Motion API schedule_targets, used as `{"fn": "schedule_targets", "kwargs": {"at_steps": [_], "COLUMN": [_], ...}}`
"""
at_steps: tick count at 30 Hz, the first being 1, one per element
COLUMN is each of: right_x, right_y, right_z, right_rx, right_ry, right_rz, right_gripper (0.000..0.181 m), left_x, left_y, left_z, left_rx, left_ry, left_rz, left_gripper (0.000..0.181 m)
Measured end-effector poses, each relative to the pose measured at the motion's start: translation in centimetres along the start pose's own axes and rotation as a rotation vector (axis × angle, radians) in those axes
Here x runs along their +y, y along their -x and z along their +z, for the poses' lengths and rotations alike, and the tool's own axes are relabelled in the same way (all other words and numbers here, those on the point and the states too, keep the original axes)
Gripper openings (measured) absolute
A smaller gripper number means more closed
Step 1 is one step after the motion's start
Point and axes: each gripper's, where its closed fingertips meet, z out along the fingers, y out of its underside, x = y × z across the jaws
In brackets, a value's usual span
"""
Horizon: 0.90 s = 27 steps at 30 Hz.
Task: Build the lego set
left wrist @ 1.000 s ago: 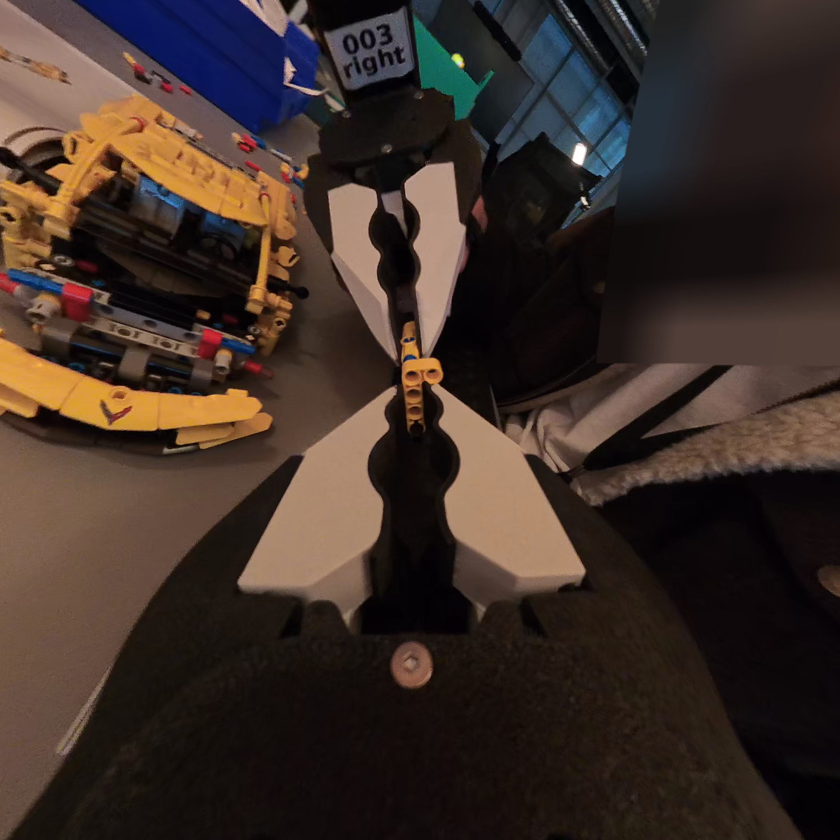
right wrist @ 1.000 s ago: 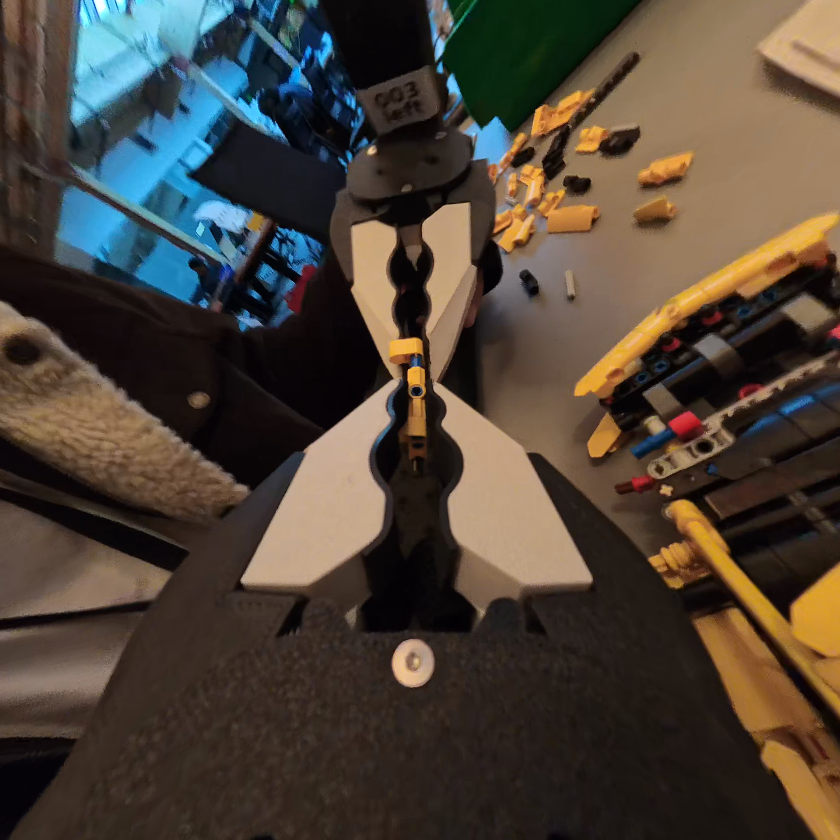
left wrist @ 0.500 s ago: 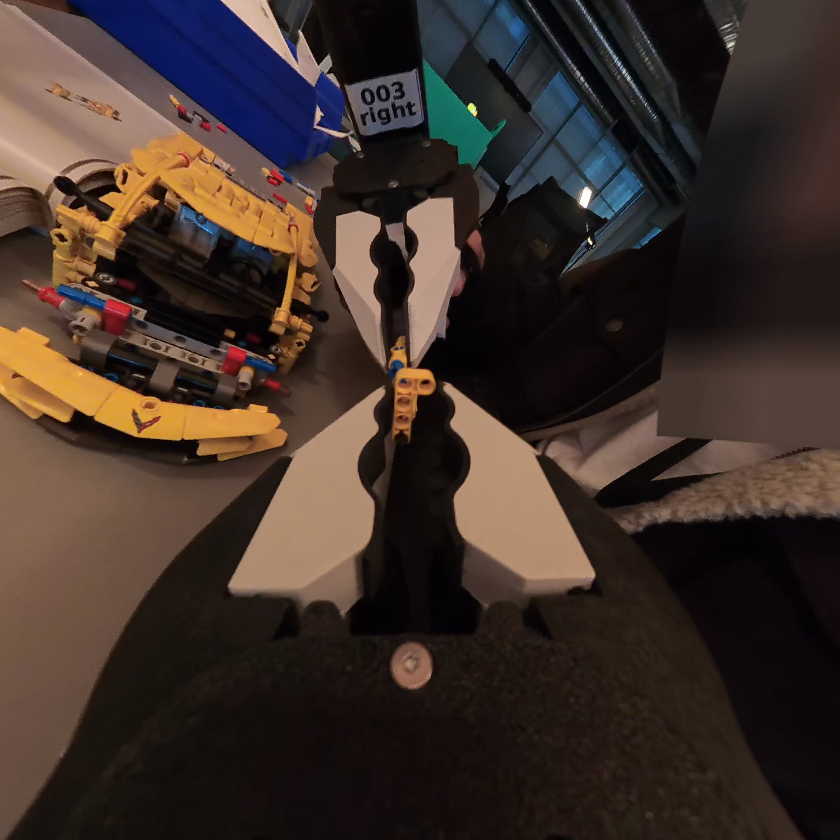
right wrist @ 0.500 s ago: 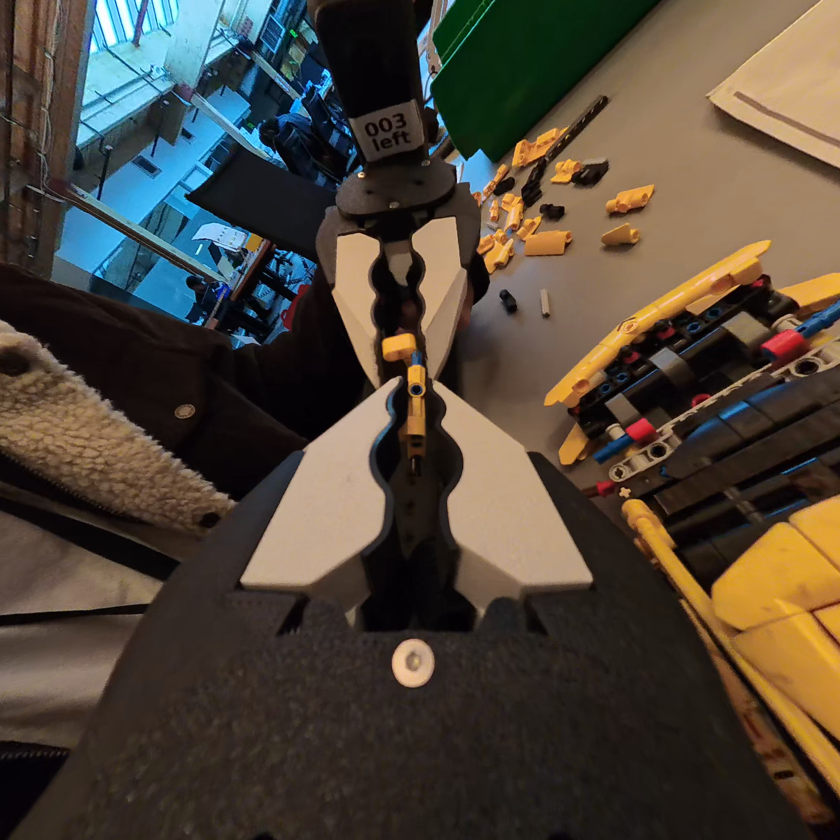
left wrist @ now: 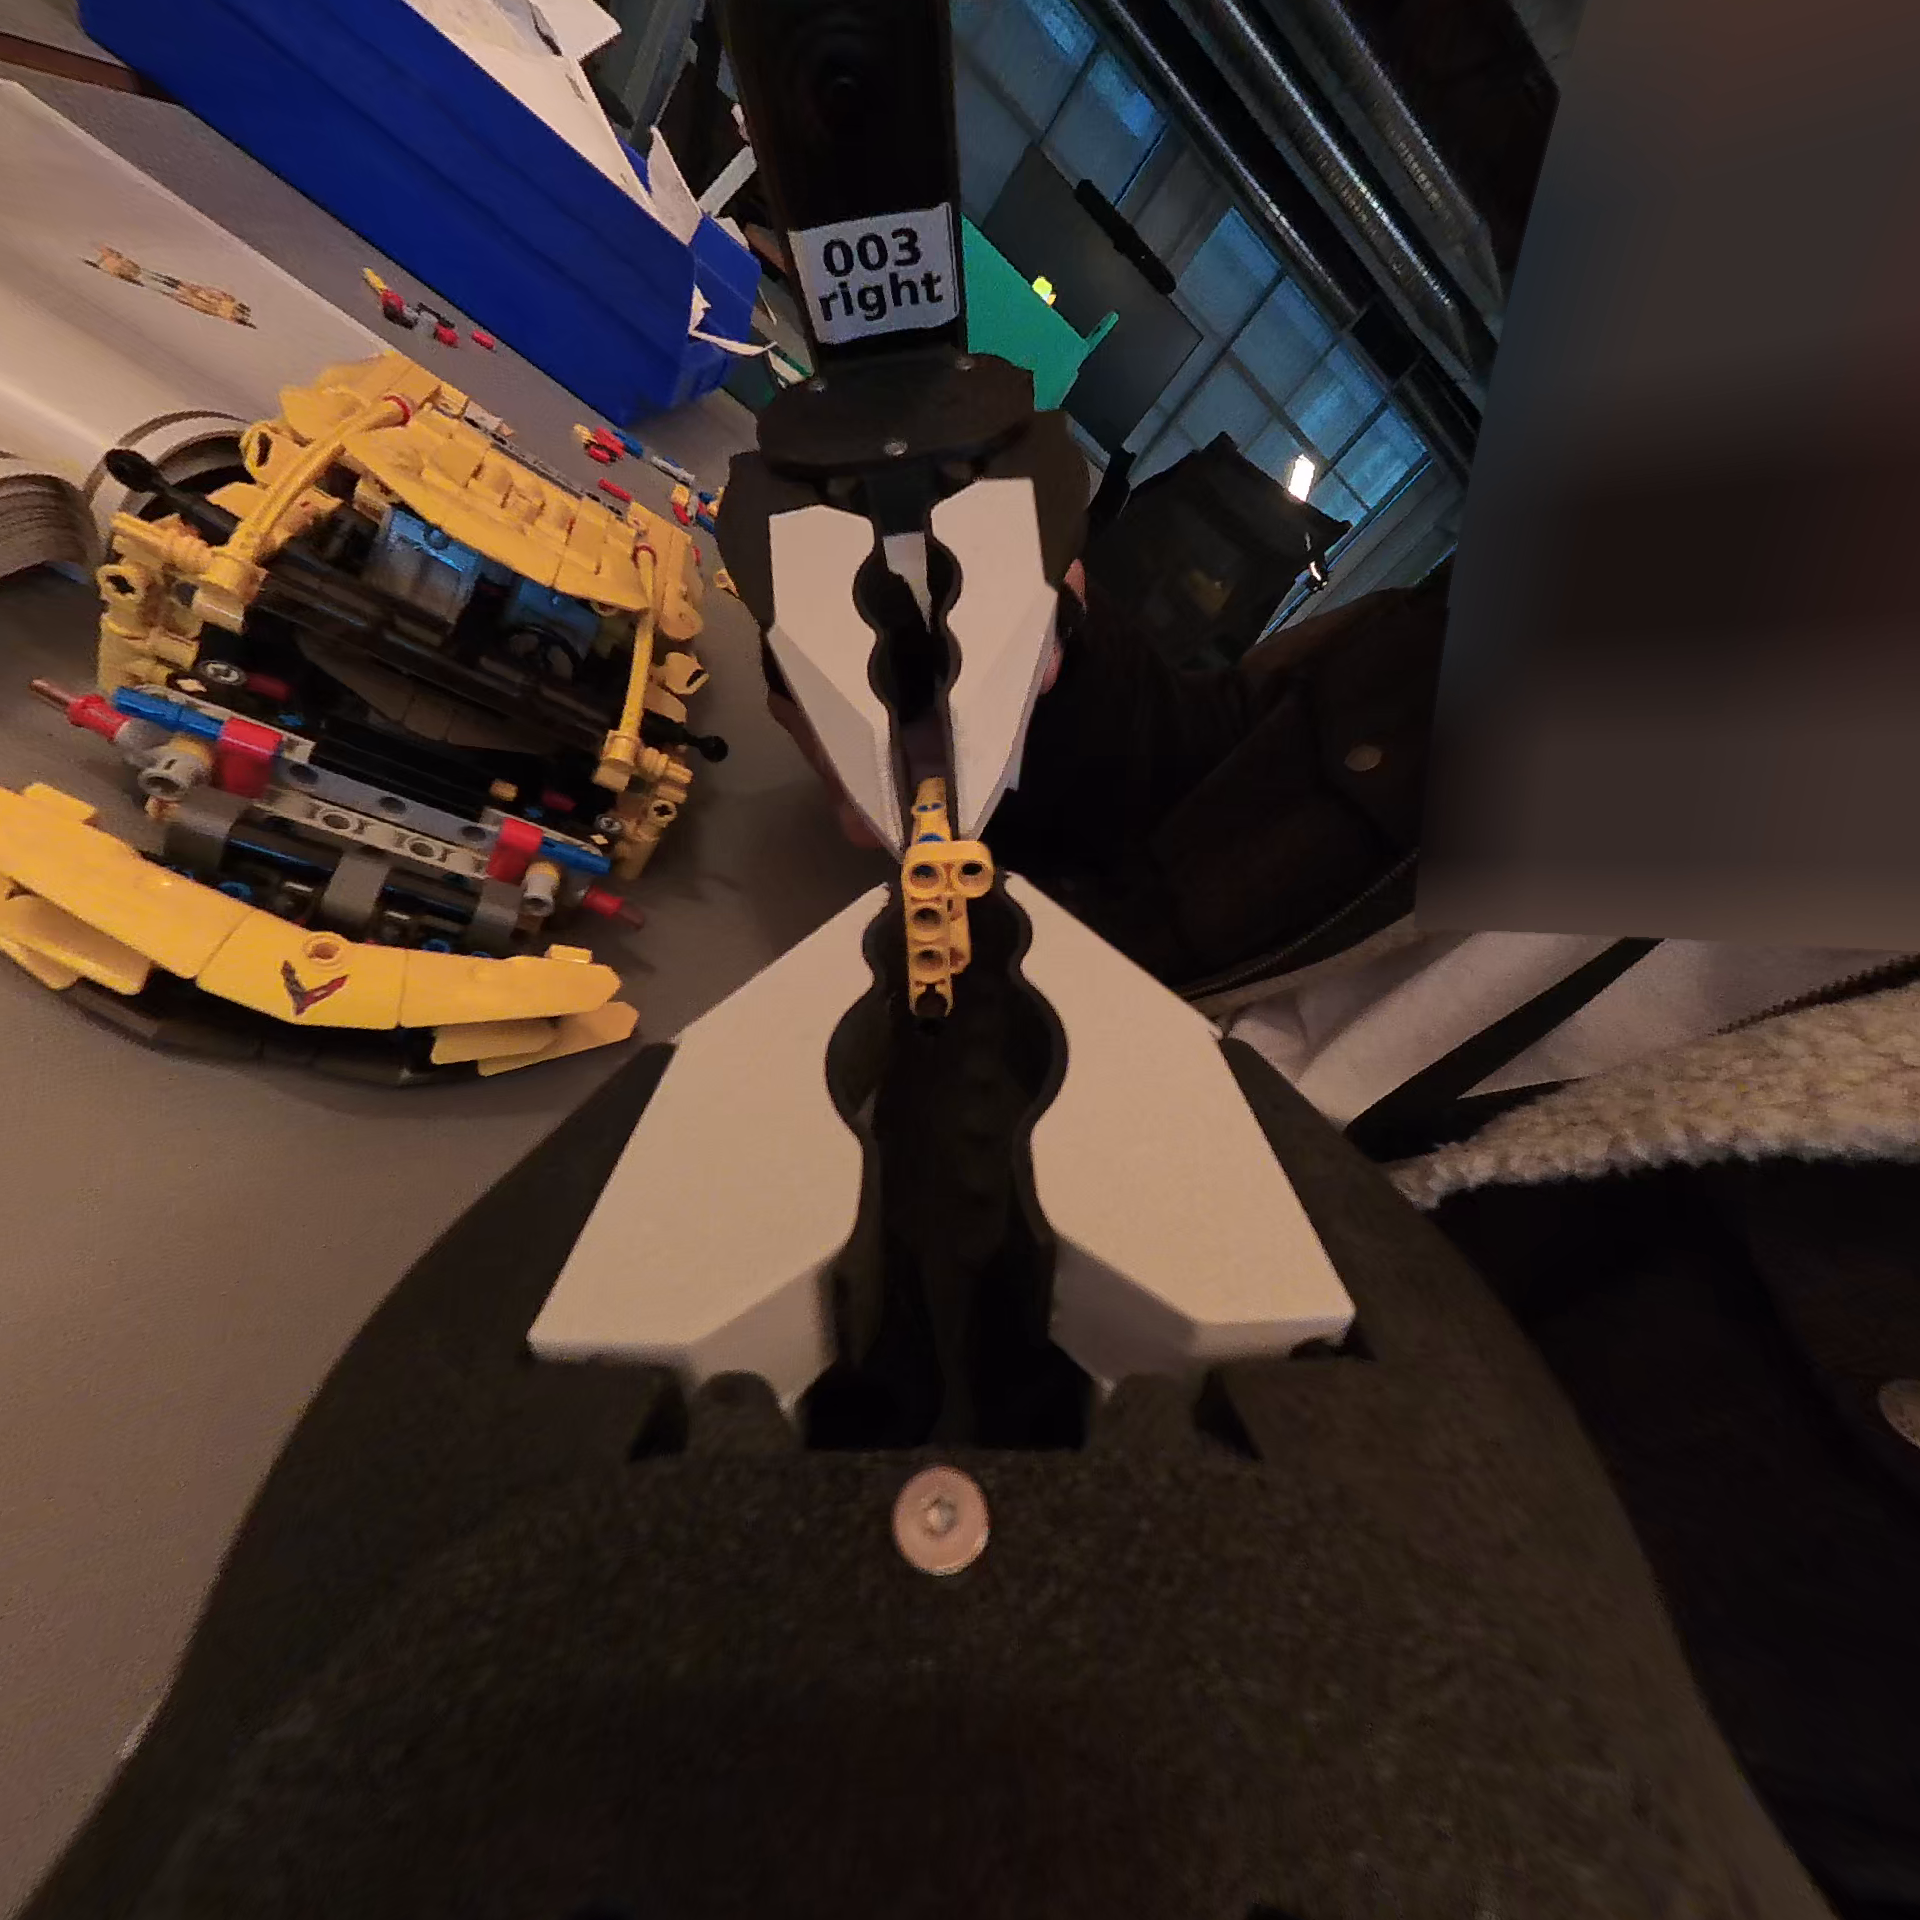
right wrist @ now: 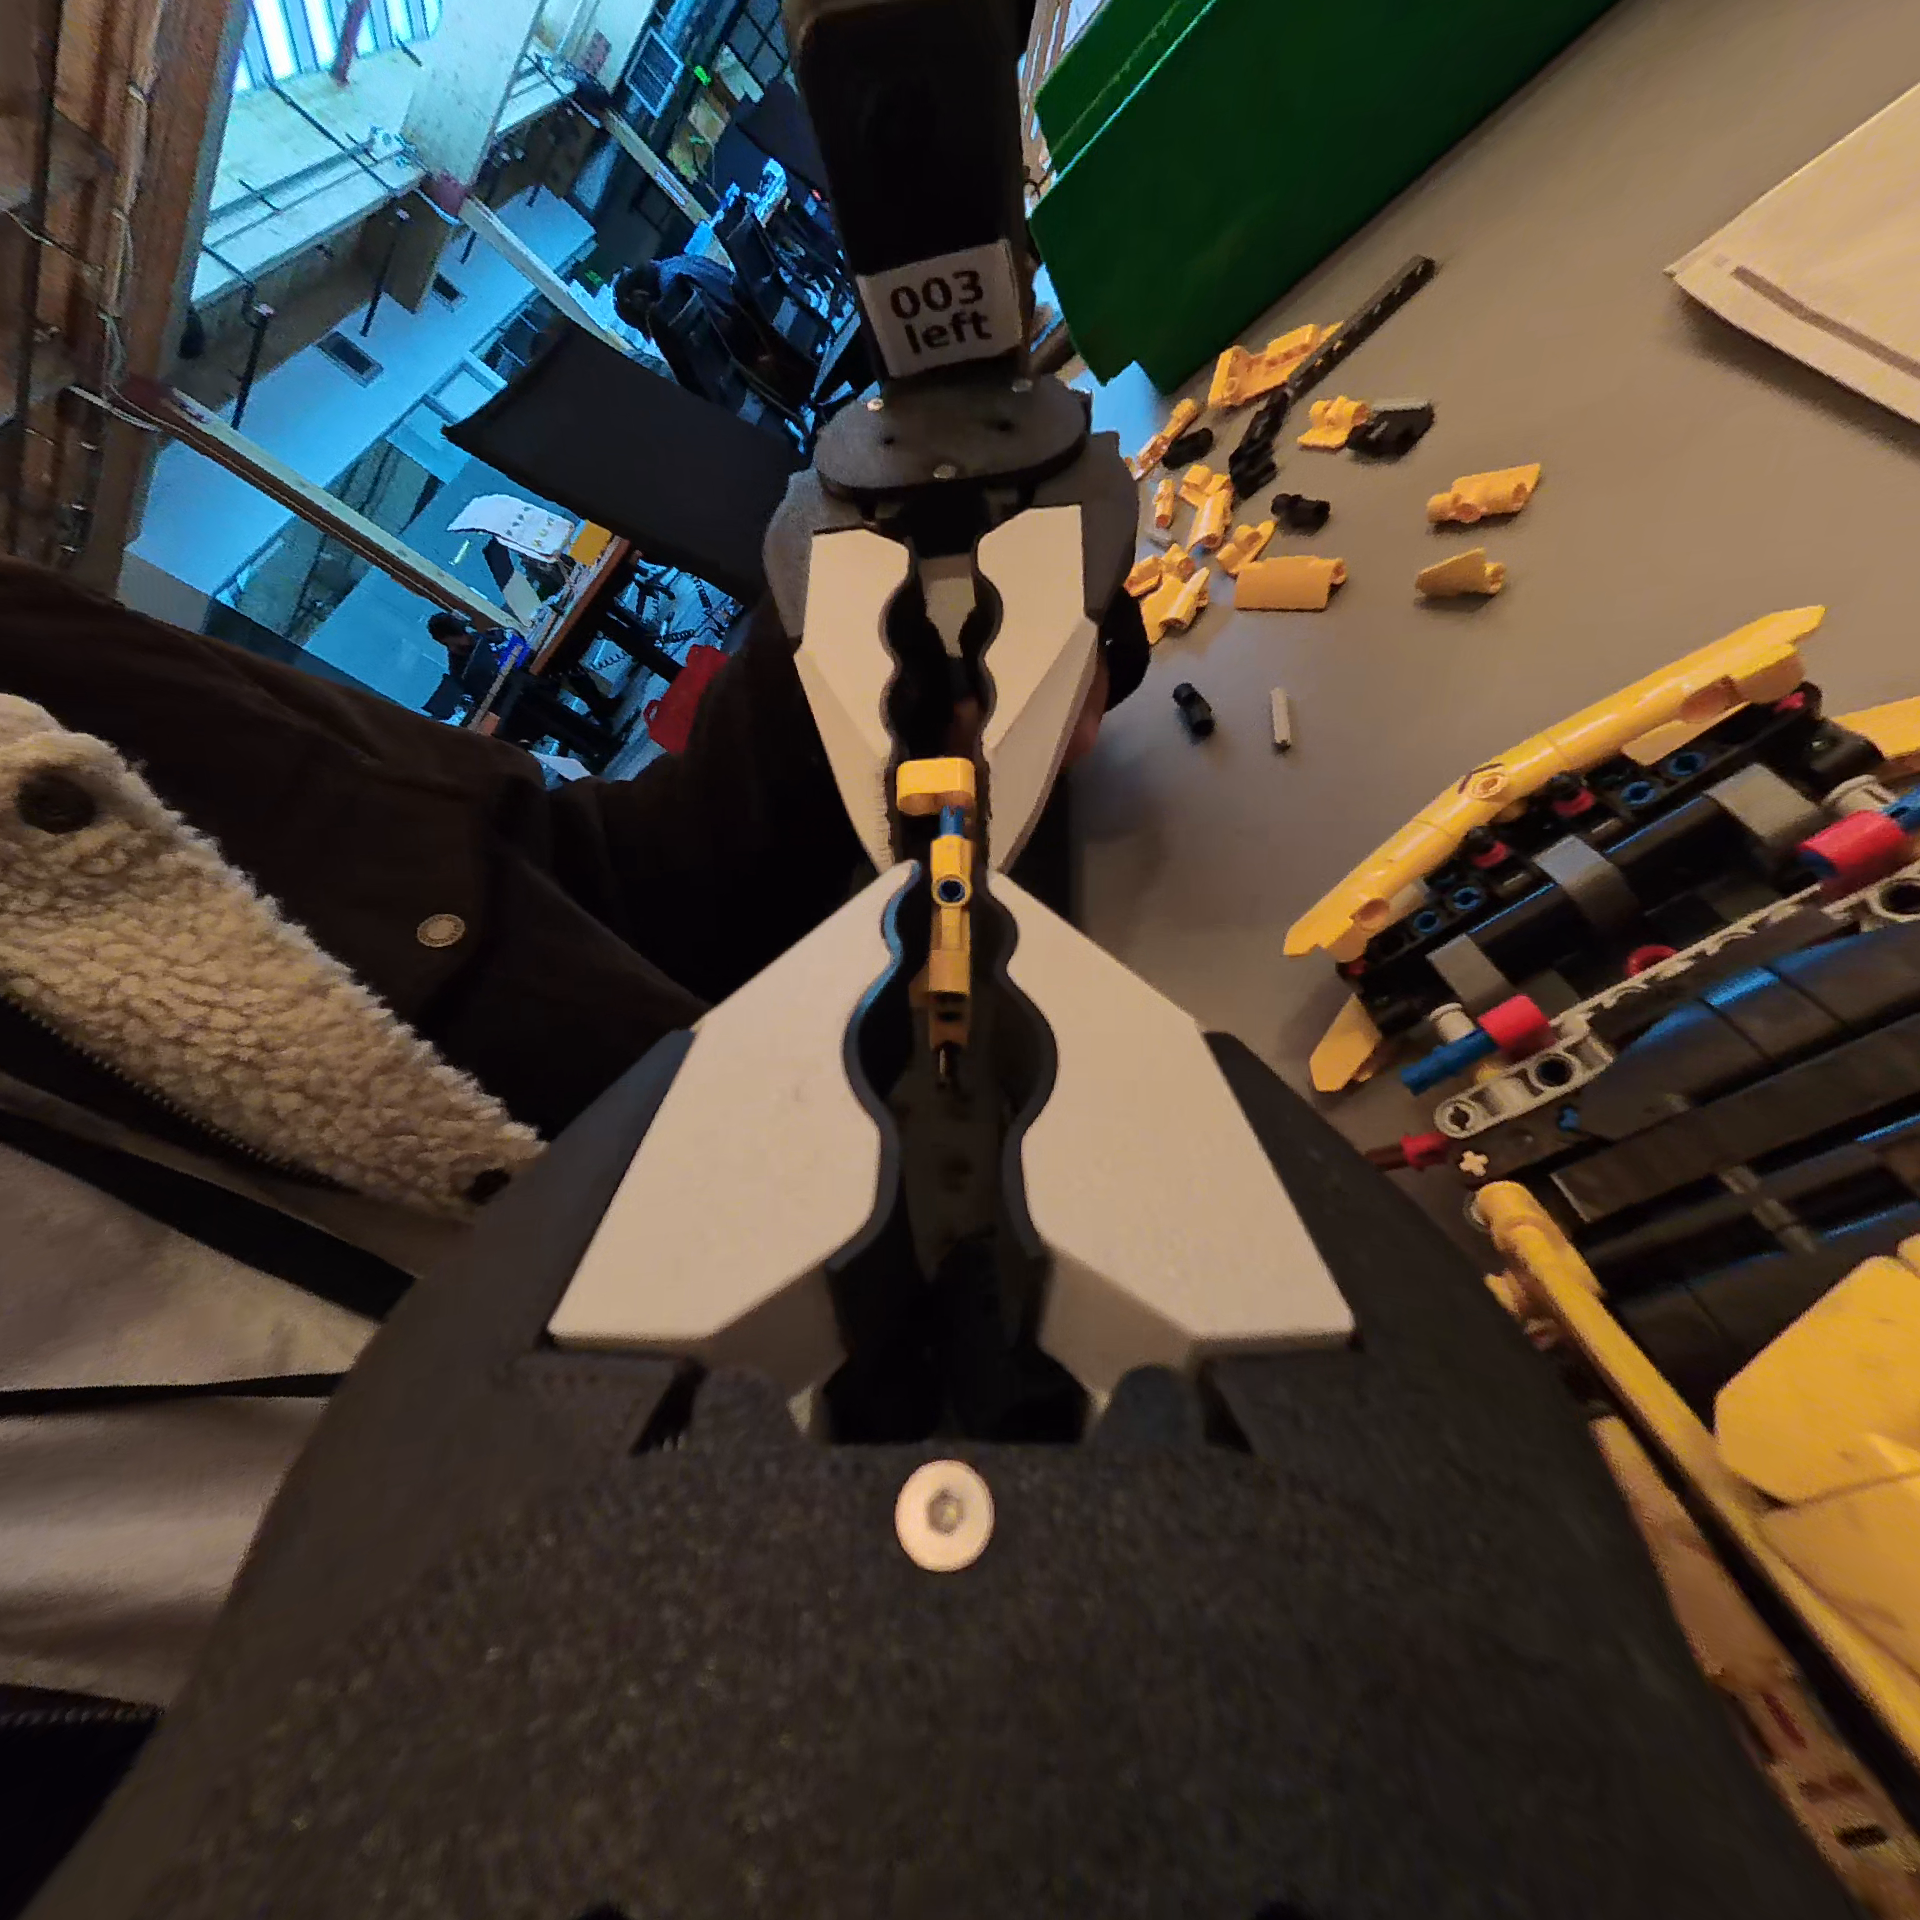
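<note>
Left wrist view: the left gripper (left wrist: pixel 940 914) points at the right gripper (left wrist: pixel 930 821), tip to tip, above the table edge.
Left jaws: clamped together on a yellow L-shaped liftarm (left wrist: pixel 935 920) with open pin holes.
Right jaws: clamped together on a slim yellow connector piece (right wrist: pixel 951 920) with a blue pin (right wrist: pixel 950 821) at its far end; that pin meets the liftarm (right wrist: pixel 935 784).
Lego car: the part-built yellow and black lego car (left wrist: pixel 395 665) sits on the table at 10 o'clock in the left wrist view, and at 3 to 4 o'clock in the right wrist view (right wrist: pixel 1621 935).
Table: grey, matte table (left wrist: pixel 260 1226), bare in front of the car.
Loose parts: yellow and black lego pieces (right wrist: pixel 1288 499) lie scattered at 1 o'clock in the right wrist view, near a green bin (right wrist: pixel 1299 156); small red pieces (left wrist: pixel 623 447) lie beyond the car by a blue bin (left wrist: pixel 416 177).
Paper: a white instruction sheet (left wrist: pixel 125 312) at 10 o'clock in the left wrist view; another sheet corner (right wrist: pixel 1829 270) at 2 o'clock in the right wrist view.
Person: a dark jacket with a fleece collar (right wrist: pixel 208 935) fills 9 o'clock in the right wrist view.
Room: a workshop hall with large windows (left wrist: pixel 1299 343), wooden beams and benches behind.
</note>
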Motion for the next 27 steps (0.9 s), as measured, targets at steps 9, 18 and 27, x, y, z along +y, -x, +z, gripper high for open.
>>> {"fn": "schedule_targets", "kwargs": {"at_steps": [9,18,27], "right_x": [0.3,0.7,-0.4], "right_y": [-0.1,-0.2,0.8], "right_z": [0.1,0.0,0.3], "right_rx": [0.048,0.060,-0.144], "right_ry": [0.030,0.052,-0.067], "right_rz": [-0.040,-0.061,0.183], "right_gripper": [0.006,0.006,0.004], "left_x": [0.6,1.2,0.3], "left_y": [-0.1,0.1,-1.0], "left_z": [0.2,0.5,0.2], "left_rx": [0.006,-0.019,0.030], "left_ry": [0.036,0.076,0.010], "left_rz": [-0.008,0.013,0.034], "left_gripper": [0.013,0.010,0.010]}}
